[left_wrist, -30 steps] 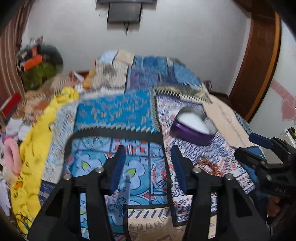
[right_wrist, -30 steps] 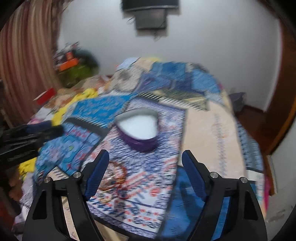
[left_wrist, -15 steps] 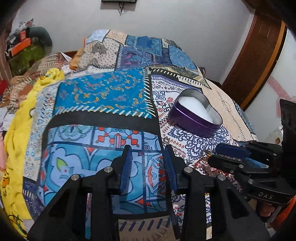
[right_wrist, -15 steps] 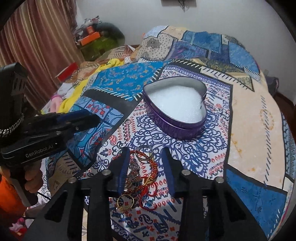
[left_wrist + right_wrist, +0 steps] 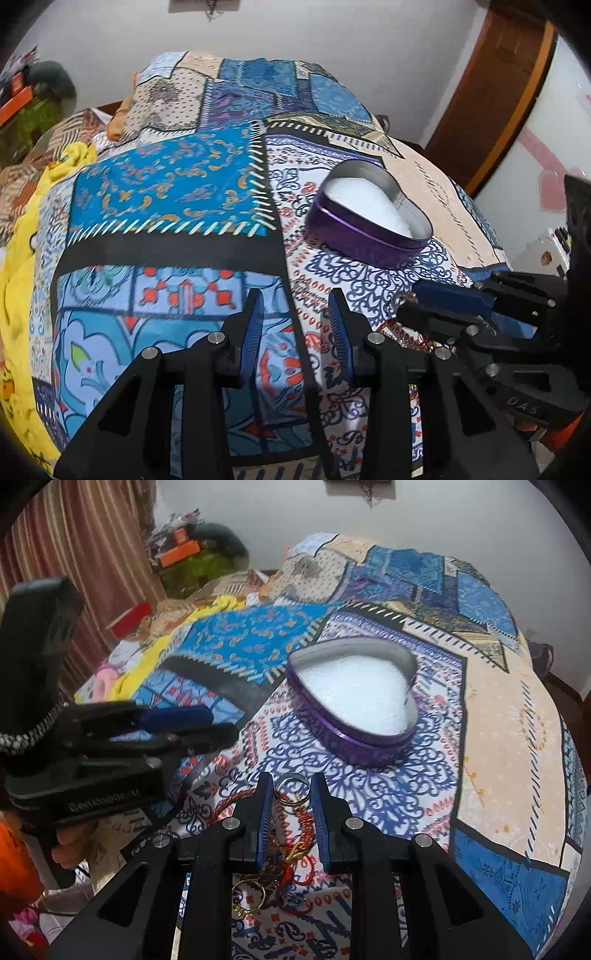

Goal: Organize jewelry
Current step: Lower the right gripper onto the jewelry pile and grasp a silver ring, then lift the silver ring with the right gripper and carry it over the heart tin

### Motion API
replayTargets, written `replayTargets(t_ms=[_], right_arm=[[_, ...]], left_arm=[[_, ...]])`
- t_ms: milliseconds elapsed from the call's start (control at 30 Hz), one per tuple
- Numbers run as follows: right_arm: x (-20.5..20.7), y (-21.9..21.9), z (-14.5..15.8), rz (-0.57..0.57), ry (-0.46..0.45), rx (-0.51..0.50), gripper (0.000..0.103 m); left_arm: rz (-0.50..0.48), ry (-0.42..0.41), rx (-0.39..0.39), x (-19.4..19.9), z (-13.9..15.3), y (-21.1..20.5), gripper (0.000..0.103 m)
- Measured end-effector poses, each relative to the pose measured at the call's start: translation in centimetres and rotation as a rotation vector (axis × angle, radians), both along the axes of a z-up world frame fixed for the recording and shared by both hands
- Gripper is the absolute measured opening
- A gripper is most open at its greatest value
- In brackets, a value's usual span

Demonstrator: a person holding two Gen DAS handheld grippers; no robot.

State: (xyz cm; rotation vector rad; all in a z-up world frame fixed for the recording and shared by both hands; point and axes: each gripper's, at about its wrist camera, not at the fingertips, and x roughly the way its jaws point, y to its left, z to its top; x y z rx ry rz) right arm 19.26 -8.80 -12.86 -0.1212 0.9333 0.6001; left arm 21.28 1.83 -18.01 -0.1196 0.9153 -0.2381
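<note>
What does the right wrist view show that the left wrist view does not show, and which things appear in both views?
Only the right wrist view shows the heap of red cord bracelets and metal rings, a silver ring between the right tongs, and the striped brown curtain.

Only the left wrist view shows the brown wooden door frame, and the left tongs open over bare cloth.

Both show the purple heart-shaped tin with white lining and the blue patchwork bedcover. Each view also shows the other tongs from the side.
</note>
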Motion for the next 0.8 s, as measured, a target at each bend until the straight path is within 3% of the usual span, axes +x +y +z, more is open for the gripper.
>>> replayTargets(t_ms=[300,800], right_arm=[[0.8,-1.4,0.2,-0.071,0.012,0.073,0.019],[1.2,-1.8,-0.1,-0.068,0.023,0.097,0.019]], left_arm=[[-0.044,0.011,0.072,1.3,-1.2,-1.5,0.03],[-0.012,0.019,0.076,2.7,-1.6,-1.2,0.01]])
